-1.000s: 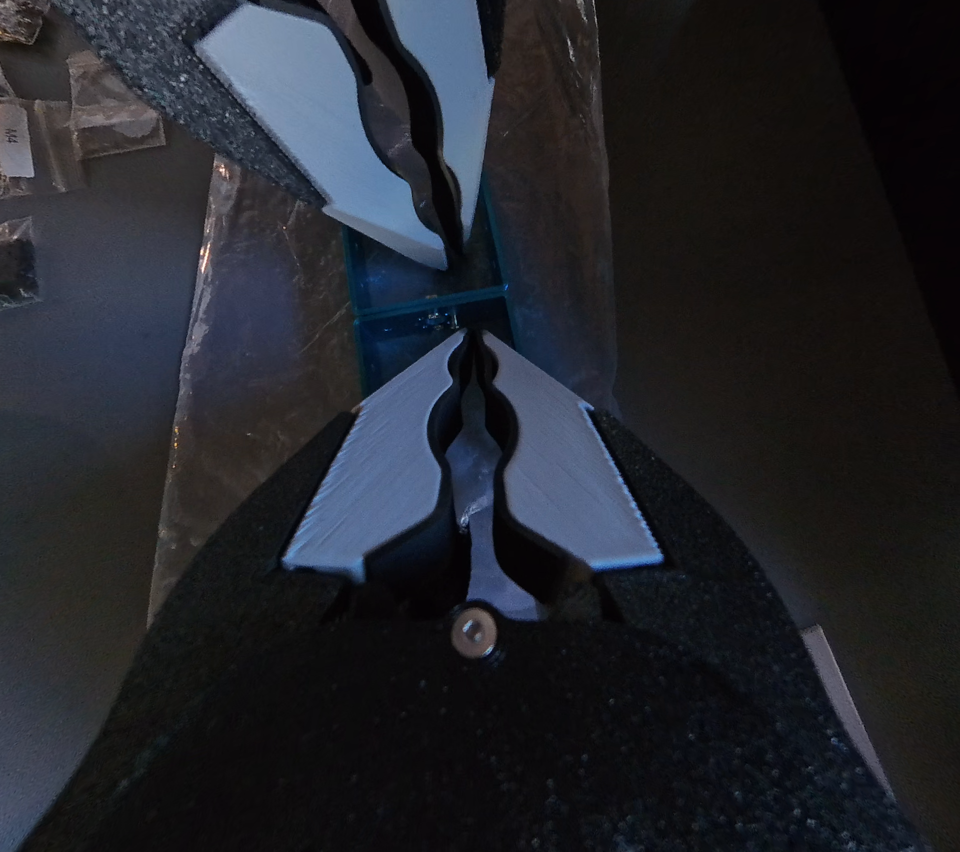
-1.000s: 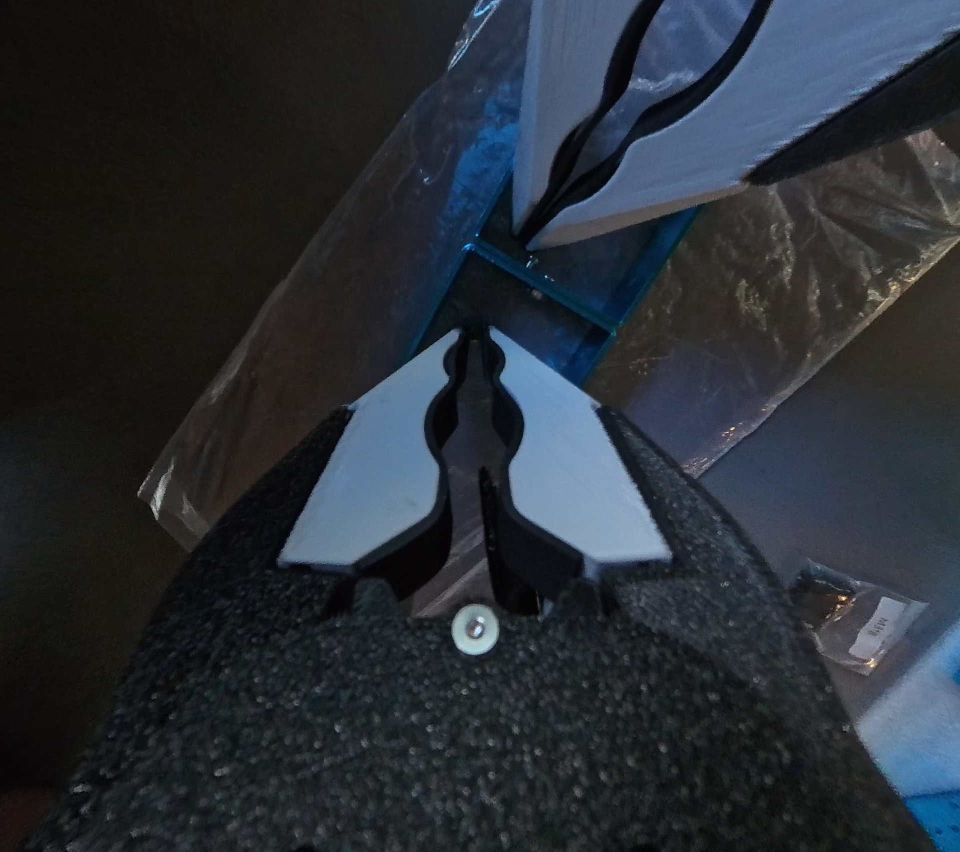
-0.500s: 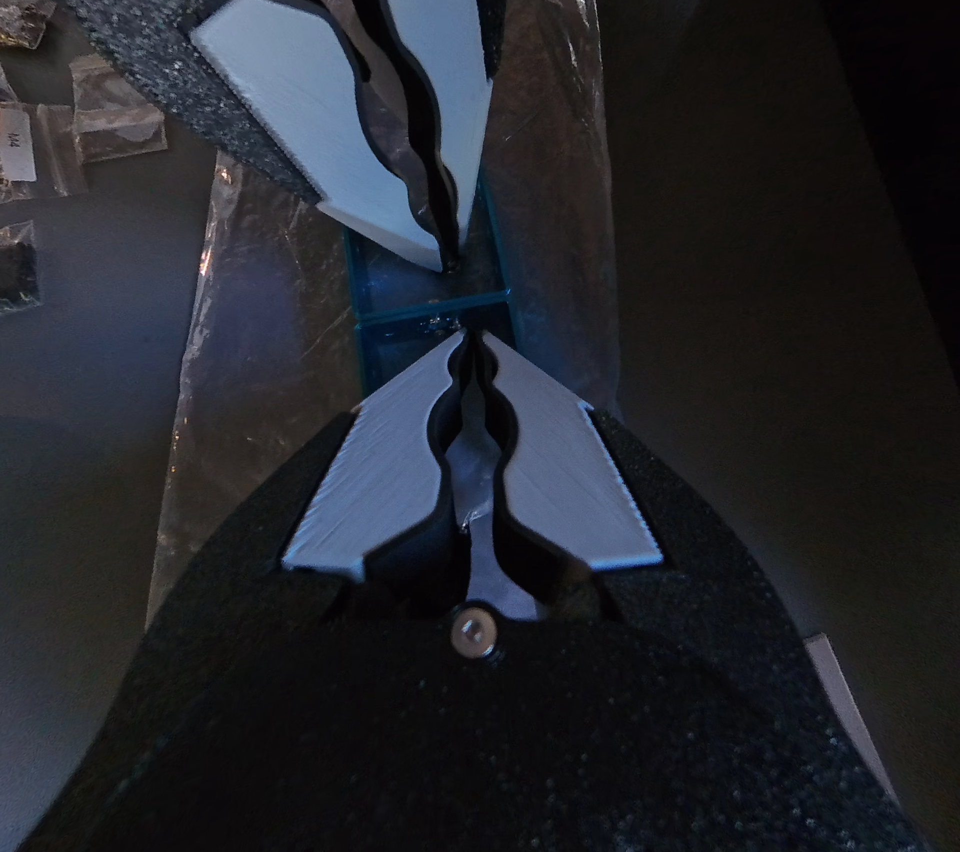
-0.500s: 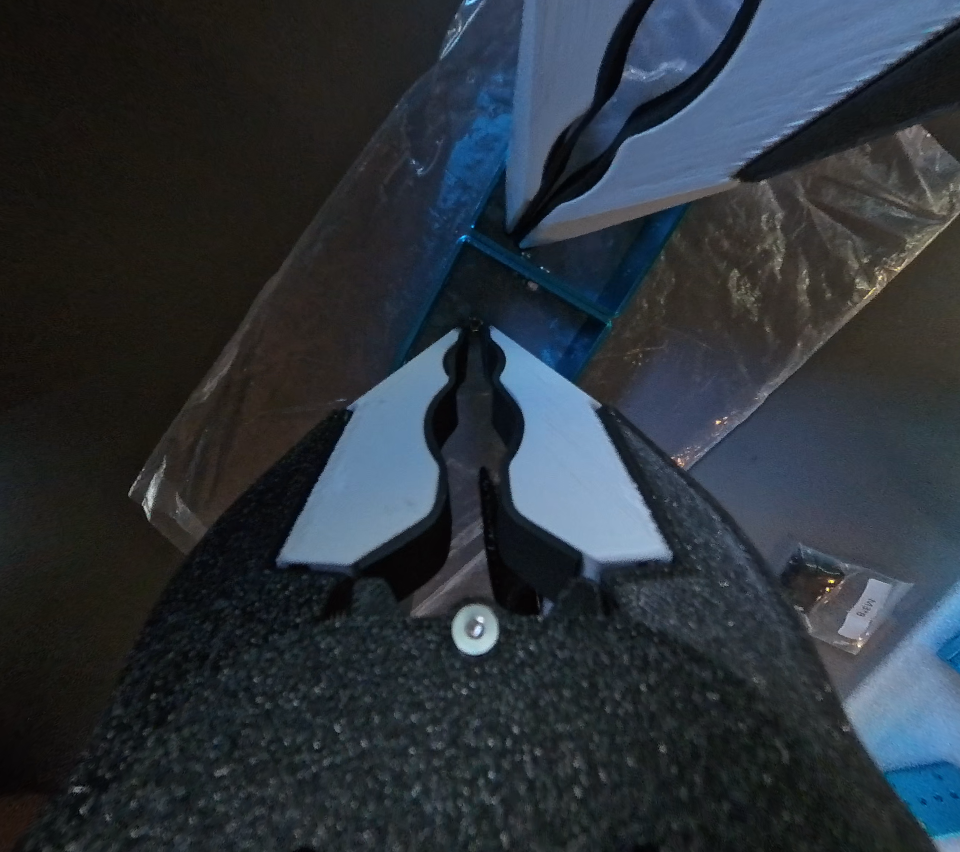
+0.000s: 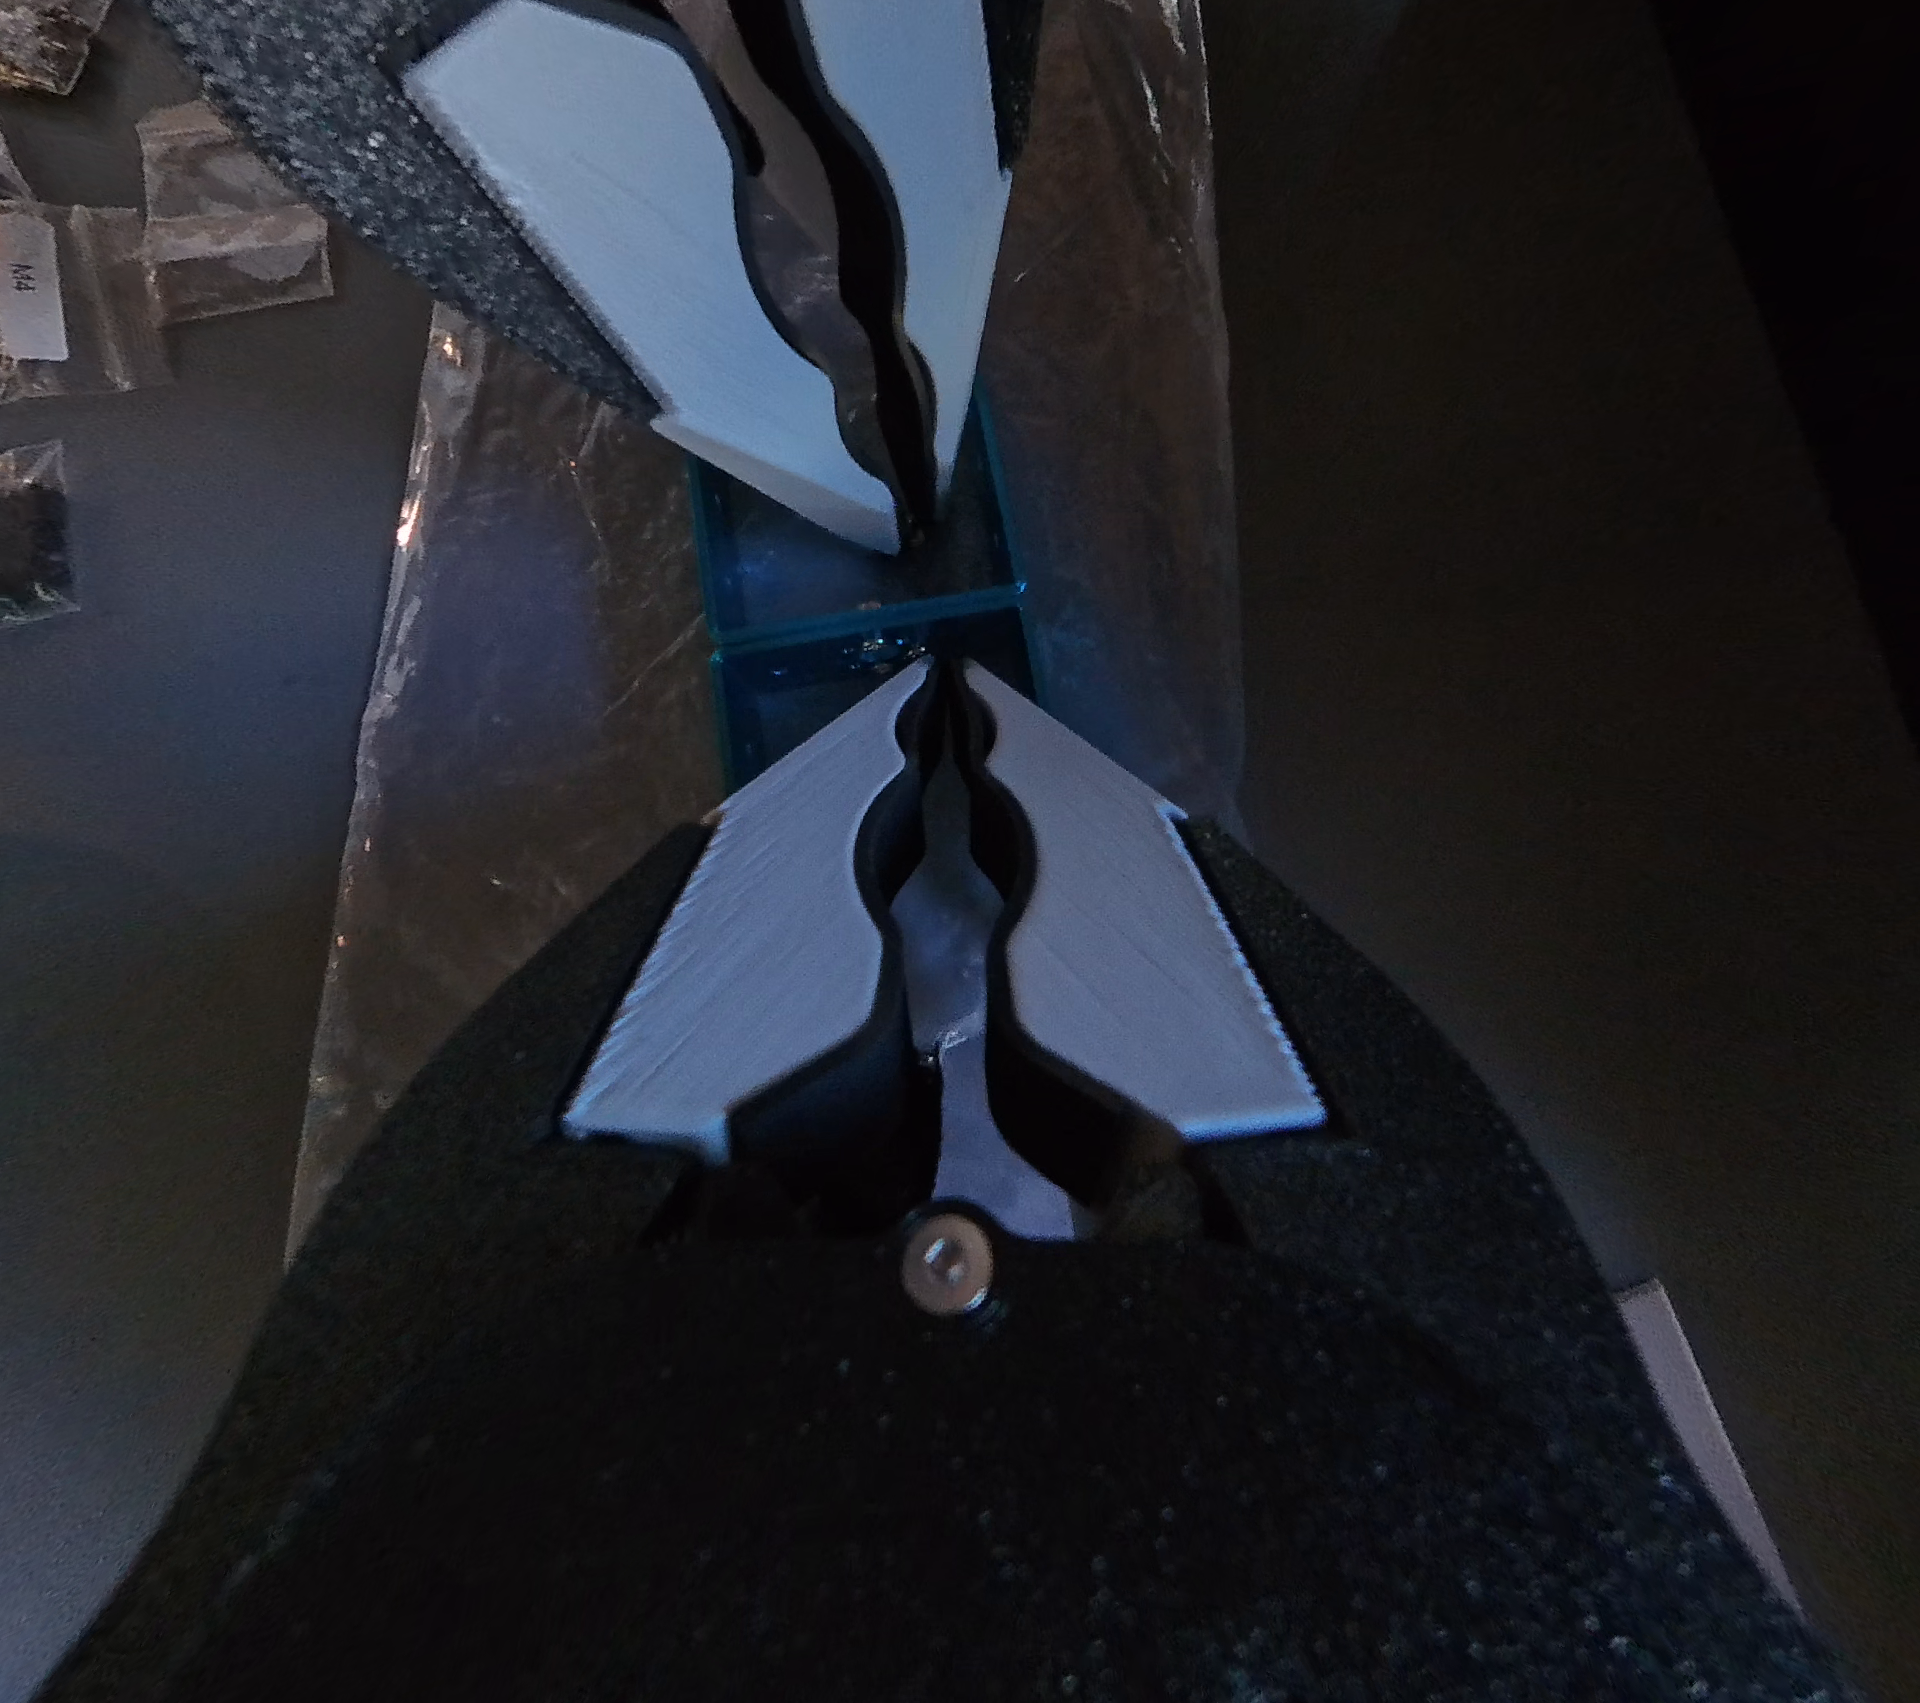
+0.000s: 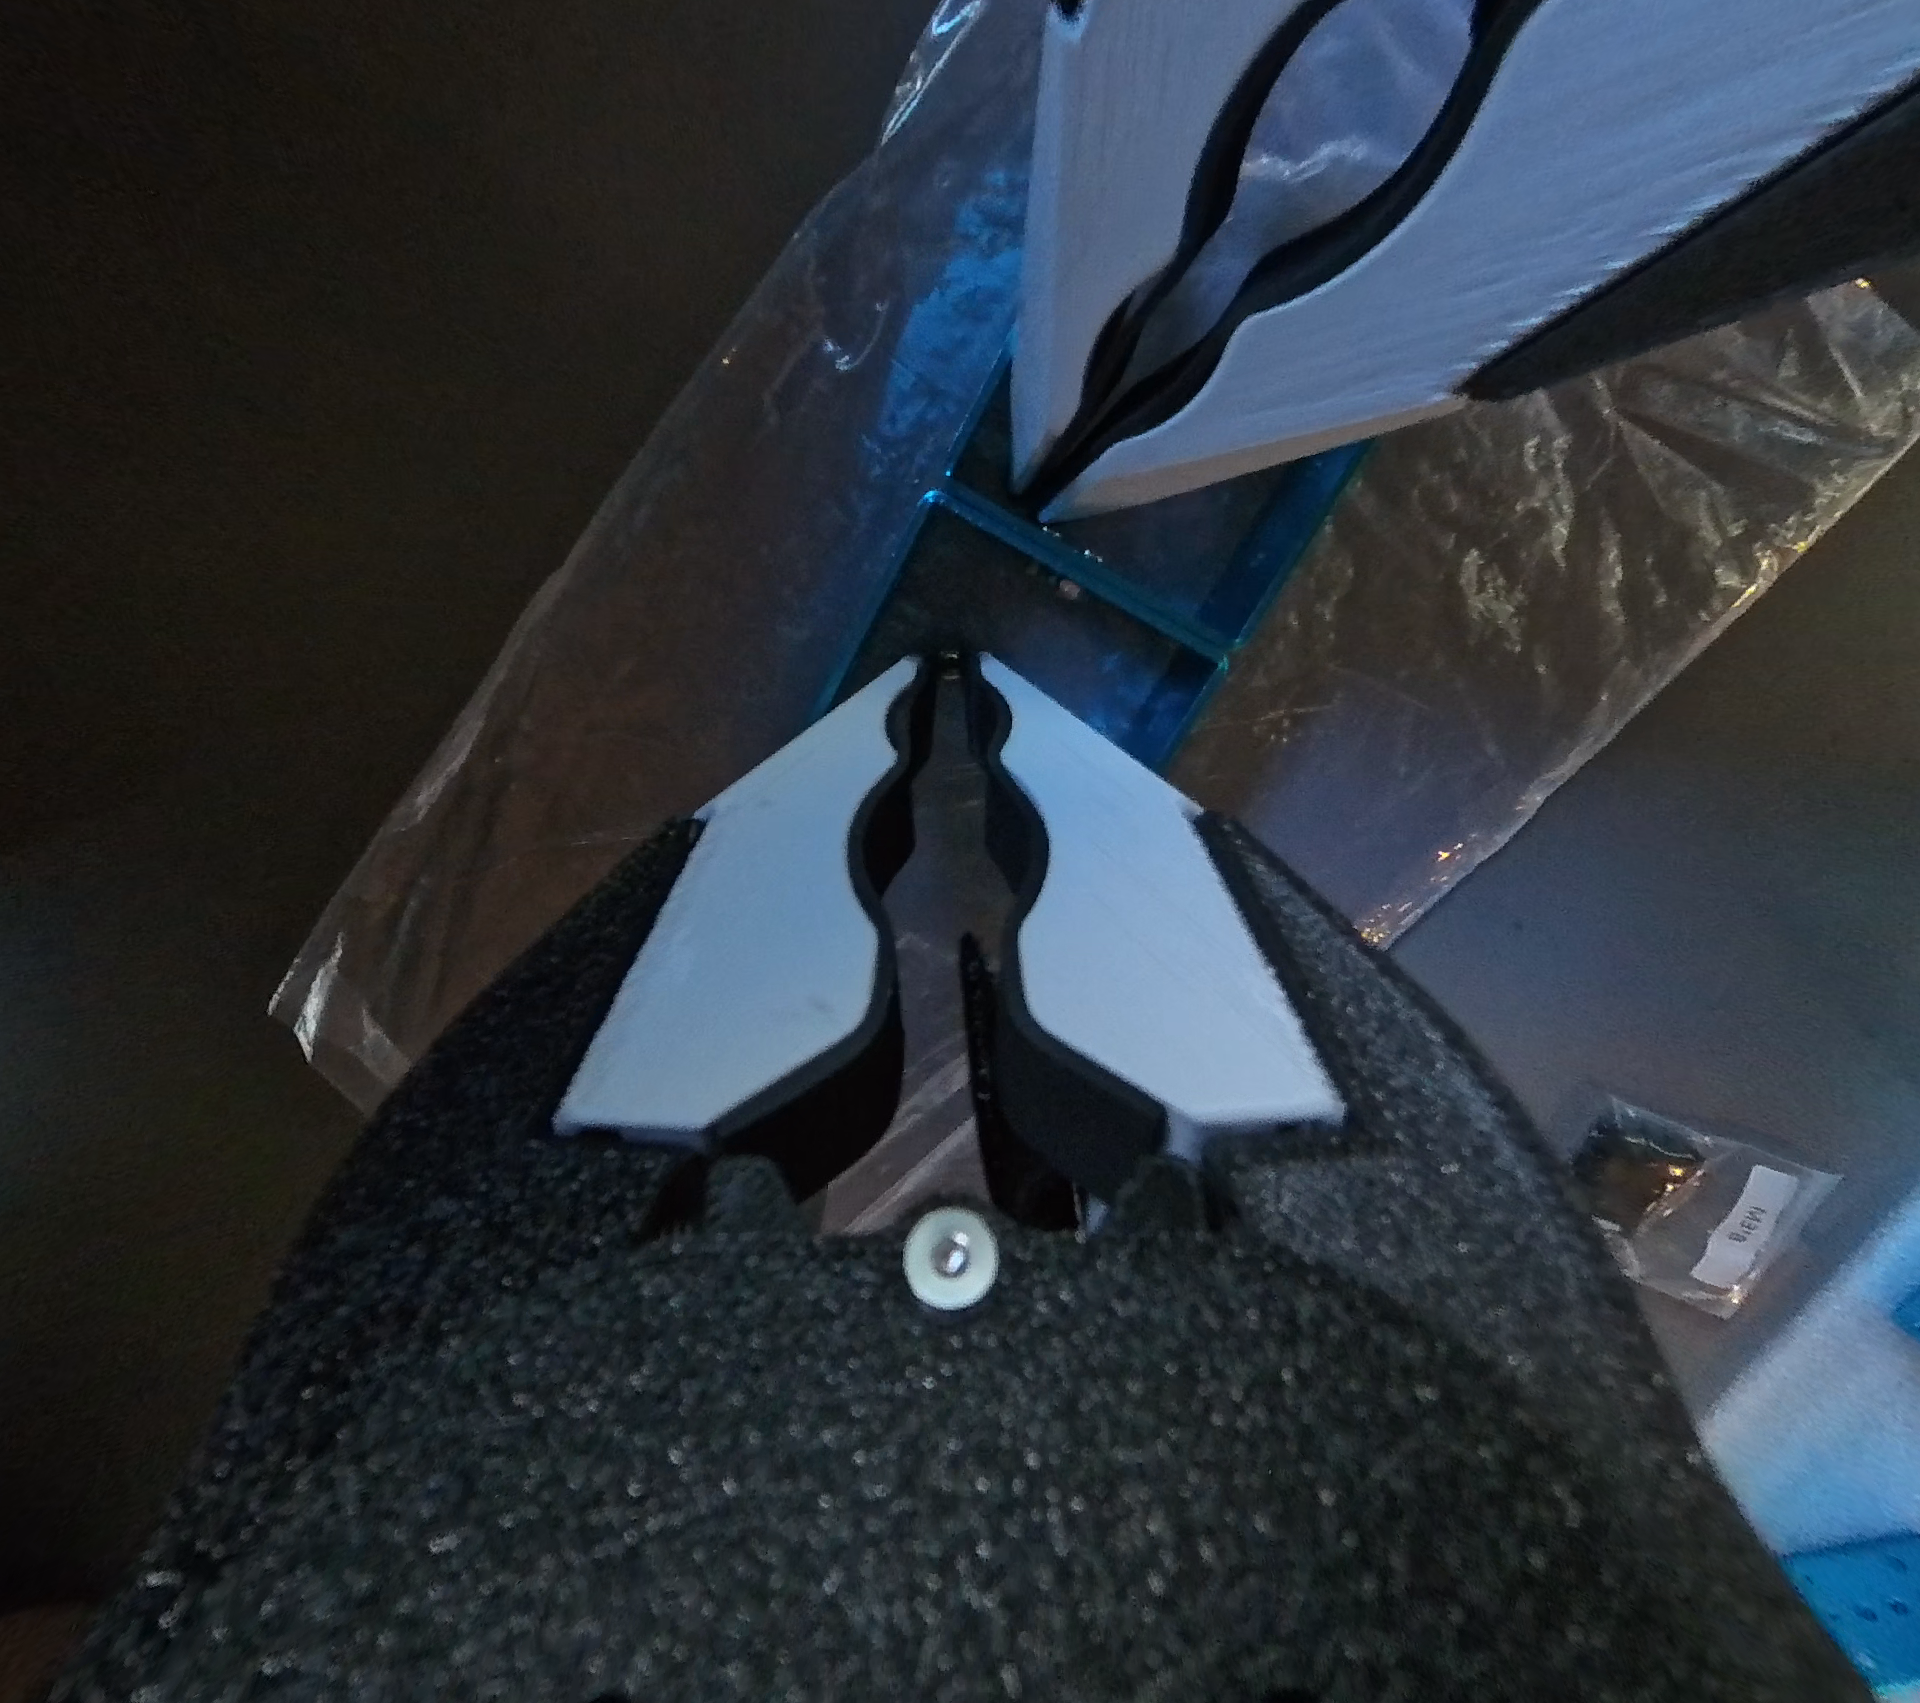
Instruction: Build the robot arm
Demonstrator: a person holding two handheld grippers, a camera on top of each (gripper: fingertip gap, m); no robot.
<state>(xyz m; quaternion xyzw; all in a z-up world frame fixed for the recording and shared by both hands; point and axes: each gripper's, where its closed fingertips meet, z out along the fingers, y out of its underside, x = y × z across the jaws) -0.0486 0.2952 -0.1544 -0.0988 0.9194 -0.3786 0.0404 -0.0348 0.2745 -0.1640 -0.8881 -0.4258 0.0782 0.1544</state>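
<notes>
Both tools are pinched nearly closed over a blue compartment box (image 5: 862, 604) lying on a clear plastic bag (image 5: 499, 614). The left gripper (image 5: 943, 666) and right gripper (image 6: 948, 661) each seem to nip a tiny fastener, though it's dim. Either could slip and drop it into the wrong compartment.

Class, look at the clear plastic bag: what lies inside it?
Inside the clear plastic bag lies a blue-edged transparent piece. Both grippers' fingers cover parts of it, so its full extent cannot be seen.

White fingers (image 5: 748, 947) edged black, clear crinkled bag (image 5: 499, 718), translucent teal strip (image 5: 862, 614)
</notes>
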